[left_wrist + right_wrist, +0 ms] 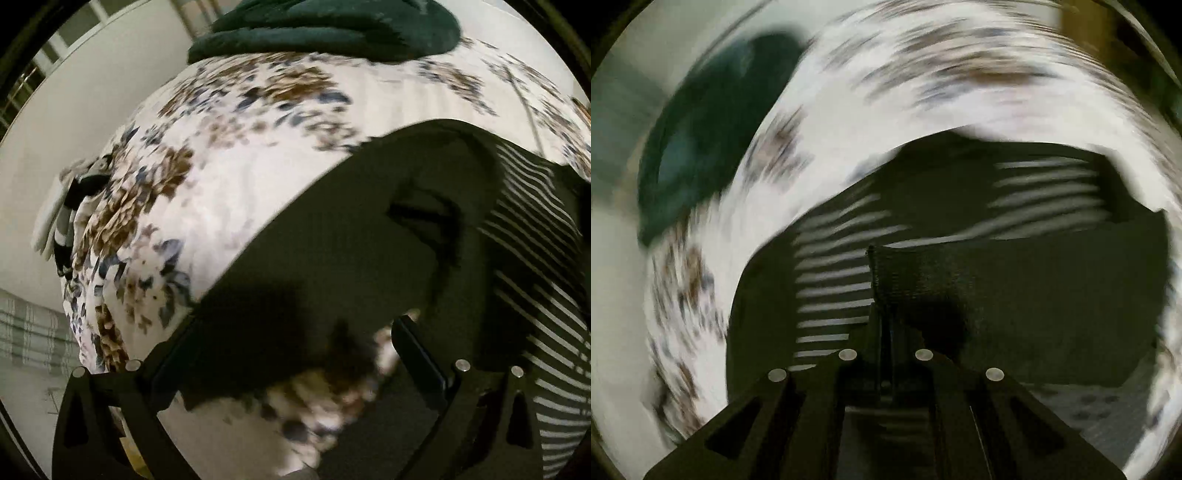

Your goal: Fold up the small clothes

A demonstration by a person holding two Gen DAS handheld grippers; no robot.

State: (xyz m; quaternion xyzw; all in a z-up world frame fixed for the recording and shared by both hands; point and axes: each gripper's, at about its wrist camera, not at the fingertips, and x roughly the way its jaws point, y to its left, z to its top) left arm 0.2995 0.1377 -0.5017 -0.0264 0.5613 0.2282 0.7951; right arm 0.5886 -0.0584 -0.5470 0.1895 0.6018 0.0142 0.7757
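Black fabric [332, 240] over left gripper [291, 354], fingertips hidden.

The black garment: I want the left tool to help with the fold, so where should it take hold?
Probably the black garment's near hem, which lies loose between the open fingers of the left tool. Come in low along the floral bedspread from the near side. The right tool looks shut on the cloth where the striped part begins.

Floral bedspread [258, 177] bears a dark striped garment [369, 240]; a green cloth [325, 29] farther back
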